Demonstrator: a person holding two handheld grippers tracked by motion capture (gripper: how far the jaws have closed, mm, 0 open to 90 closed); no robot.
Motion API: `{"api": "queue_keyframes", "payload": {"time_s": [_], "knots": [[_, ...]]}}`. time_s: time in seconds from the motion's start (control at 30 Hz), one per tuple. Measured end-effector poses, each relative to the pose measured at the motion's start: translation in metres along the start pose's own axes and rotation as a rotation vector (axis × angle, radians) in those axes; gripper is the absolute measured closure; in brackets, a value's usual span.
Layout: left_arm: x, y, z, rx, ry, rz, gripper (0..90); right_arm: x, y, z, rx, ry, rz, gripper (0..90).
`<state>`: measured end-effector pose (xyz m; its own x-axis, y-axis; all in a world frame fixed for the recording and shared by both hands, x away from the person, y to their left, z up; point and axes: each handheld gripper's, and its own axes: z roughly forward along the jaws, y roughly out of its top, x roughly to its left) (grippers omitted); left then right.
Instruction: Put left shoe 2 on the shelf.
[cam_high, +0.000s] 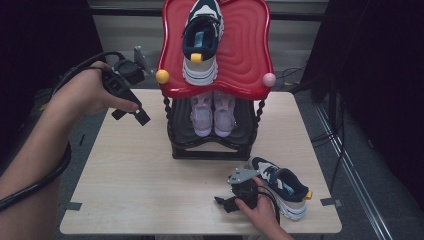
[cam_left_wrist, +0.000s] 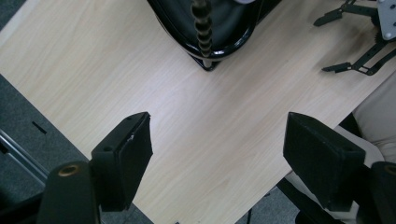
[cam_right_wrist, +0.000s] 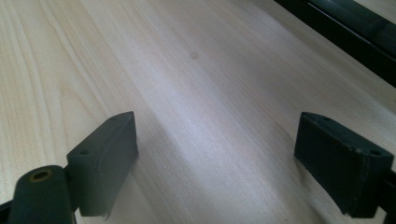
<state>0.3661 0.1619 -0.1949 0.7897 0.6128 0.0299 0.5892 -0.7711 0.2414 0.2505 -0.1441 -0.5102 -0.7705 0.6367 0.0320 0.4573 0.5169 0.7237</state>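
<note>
A two-tier shoe rack stands at the back middle of the wooden table (cam_high: 145, 175). A navy and white sneaker (cam_high: 202, 35) lies on its red top tier (cam_high: 245, 55). On the black lower tier (cam_high: 210, 145) is a pale pink pair of shoes (cam_high: 212, 112). A matching navy sneaker (cam_high: 282, 185) sits on the table at the front right. My left gripper (cam_high: 131, 116) is held open in the air left of the rack, with nothing between its fingers (cam_left_wrist: 126, 154). My right gripper (cam_high: 225, 204) rests low on the table, open and empty, just left of that sneaker.
Yellow (cam_high: 162, 76) and pink (cam_high: 269, 79) knobs stick out at the red tier's front corners. The rack's black base (cam_left_wrist: 219, 42) and a twisted post (cam_left_wrist: 201, 28) lie ahead of the left gripper. Cables (cam_high: 320, 135) run along the floor at right. Dark curtains flank the table.
</note>
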Motion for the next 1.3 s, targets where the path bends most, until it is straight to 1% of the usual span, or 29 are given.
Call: {"api": "queue_keyframes", "payload": {"time_s": [0.1,0.17,0.23,0.37,0.53,0.6,0.7,0.77,0.83,0.93,1.0,1.1,1.13,1.27,1.3], "knots": [[0.001,-0.005,0.005,-0.006,-0.002,-0.006,23.5,0.0,0.0,-0.001,0.005,0.003,-0.001,12.8],[0.002,-0.008,0.008,-0.007,0.0,-0.002,23.5,0.0,0.0,0.0,0.001,0.001,0.0,12.8],[0.002,-0.011,0.011,-0.017,0.001,-0.01,23.5,0.0,0.0,0.0,0.002,0.001,0.0,12.8],[0.003,-0.016,0.017,-0.041,0.009,-0.01,23.5,0.0,0.0,0.0,0.0,0.0,0.0,12.8],[0.004,-0.022,0.028,-0.069,0.0,-0.024,23.7,0.0,0.0,-0.001,0.006,0.004,-0.001,12.8],[0.004,-0.024,0.033,-0.079,-0.004,-0.027,23.7,0.0,0.0,0.0,0.001,0.001,0.001,12.8],[0.004,-0.028,0.041,-0.079,-0.016,-0.027,23.7,0.0,0.0,-0.001,0.006,0.004,-0.001,12.8],[0.004,-0.029,0.045,-0.08,-0.016,-0.028,23.7,0.0,0.0,-0.001,0.006,0.004,0.0,12.8],[0.005,-0.031,0.049,-0.091,-0.021,-0.035,23.7,0.0,0.0,-0.001,0.005,0.004,0.001,12.8],[0.004,-0.032,0.056,-0.09,-0.029,-0.039,23.7,0.0,0.0,0.0,0.003,0.003,-0.001,12.8],[0.004,-0.033,0.061,-0.08,-0.031,-0.035,23.7,0.0,0.0,0.0,0.004,0.003,-0.001,12.8],[0.004,-0.034,0.067,-0.079,-0.041,-0.038,23.9,0.0,0.0,0.0,0.003,0.003,-0.001,12.8],[0.004,-0.034,0.07,-0.076,-0.043,-0.033,23.9,0.0,0.0,0.0,0.003,0.003,-0.002,12.8],[0.003,-0.036,0.081,-0.074,-0.058,-0.041,23.9,0.0,0.0,0.0,0.003,0.003,-0.001,12.8],[0.004,-0.036,0.082,-0.06,-0.057,-0.034,23.9,0.0,0.0,0.0,0.003,0.003,-0.001,12.8]]}}
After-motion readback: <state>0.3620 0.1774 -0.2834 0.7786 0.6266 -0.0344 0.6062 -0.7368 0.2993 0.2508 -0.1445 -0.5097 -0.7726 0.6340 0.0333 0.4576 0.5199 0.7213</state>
